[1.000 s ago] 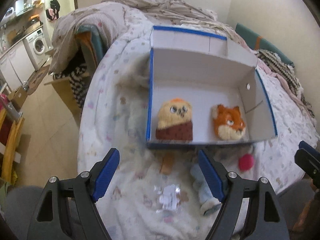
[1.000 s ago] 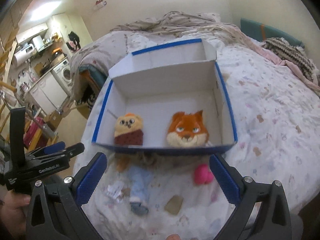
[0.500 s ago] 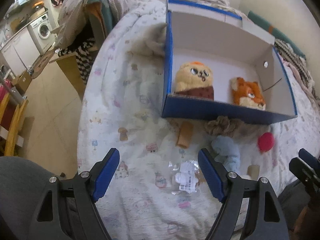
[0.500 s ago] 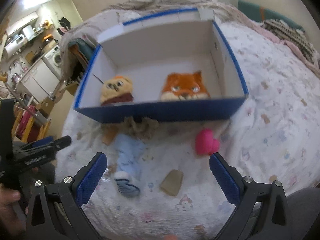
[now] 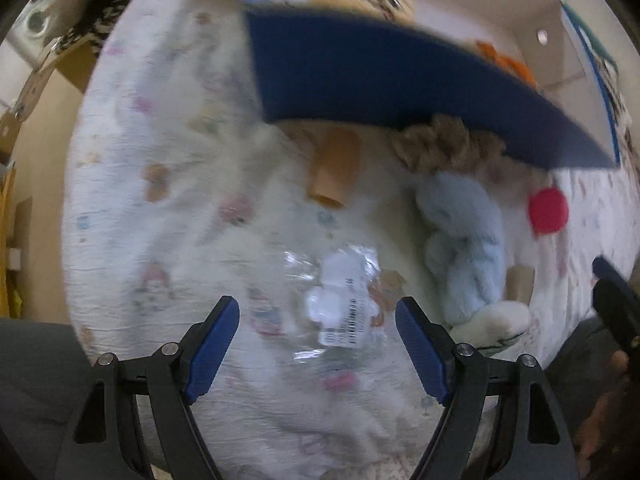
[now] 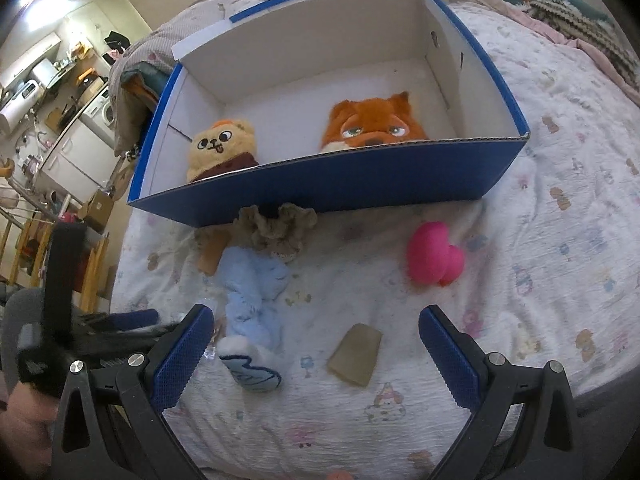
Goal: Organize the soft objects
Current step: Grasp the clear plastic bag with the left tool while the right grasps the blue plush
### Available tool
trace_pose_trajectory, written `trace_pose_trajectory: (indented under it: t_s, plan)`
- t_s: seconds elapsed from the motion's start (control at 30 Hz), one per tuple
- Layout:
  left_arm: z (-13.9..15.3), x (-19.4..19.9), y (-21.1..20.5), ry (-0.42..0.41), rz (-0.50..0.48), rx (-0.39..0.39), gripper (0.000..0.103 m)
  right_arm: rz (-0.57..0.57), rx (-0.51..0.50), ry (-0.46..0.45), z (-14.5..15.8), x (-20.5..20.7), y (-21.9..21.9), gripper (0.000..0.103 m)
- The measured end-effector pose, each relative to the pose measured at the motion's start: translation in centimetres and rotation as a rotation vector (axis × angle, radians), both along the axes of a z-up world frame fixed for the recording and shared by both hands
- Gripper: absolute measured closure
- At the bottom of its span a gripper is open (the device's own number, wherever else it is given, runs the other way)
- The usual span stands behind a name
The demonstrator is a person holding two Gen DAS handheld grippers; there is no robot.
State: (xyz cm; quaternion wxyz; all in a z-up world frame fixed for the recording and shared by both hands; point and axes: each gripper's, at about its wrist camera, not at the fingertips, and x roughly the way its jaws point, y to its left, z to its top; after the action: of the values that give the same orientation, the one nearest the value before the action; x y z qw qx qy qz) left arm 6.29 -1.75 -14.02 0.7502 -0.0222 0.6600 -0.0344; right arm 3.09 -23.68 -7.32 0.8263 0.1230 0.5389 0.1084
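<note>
A blue box point(image 6: 332, 184) with white inside sits on the bed and holds a tan plush point(image 6: 220, 148) and an orange fox plush point(image 6: 372, 124). In front of it lie a brown scrunchie point(image 6: 276, 220), a light blue plush point(image 6: 252, 288), a pink heart point(image 6: 434, 254), a tan piece point(image 6: 356, 354) and an orange-tan piece point(image 6: 212, 250). My left gripper point(image 5: 318, 320) is open, low over a clear plastic packet point(image 5: 340, 304). My right gripper point(image 6: 316, 338) is open above the tan piece. The blue plush point(image 5: 468, 256) and heart point(image 5: 548, 210) also show in the left wrist view.
The bed's patterned quilt point(image 6: 560, 240) covers the whole work area; its left edge drops to the floor point(image 5: 36, 152). A kitchen with a washing machine point(image 6: 106, 114) lies far left. Blankets point(image 6: 580, 16) pile at the back right.
Both grippers have dropped lower and closer to the bed and the items in front of the box. The left one now hovers right over the plastic packet. Both stay open.
</note>
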Motion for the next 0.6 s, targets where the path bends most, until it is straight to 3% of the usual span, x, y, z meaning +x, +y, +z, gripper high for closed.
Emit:
trace_pose_trajectory:
  t_s: [0.2,0.43,0.6]
  plan:
    - [-2.8,0.9,-1.0,0.053,0.010,0.025,0.026,-0.007,0.003,0.006,-0.1,0.0,-0.1,0.000]
    - [-2.2,0.9,-1.8,-0.009,-0.016,0.069,0.070,-0.034,0.035,0.003,-0.2,0.1,-0.9,0.000]
    - [-0.2,1.0,-0.9,-0.044,0.004,0.009,0.076,-0.017,0.056,0.024,-0.7,0.3,-0.6,0.000]
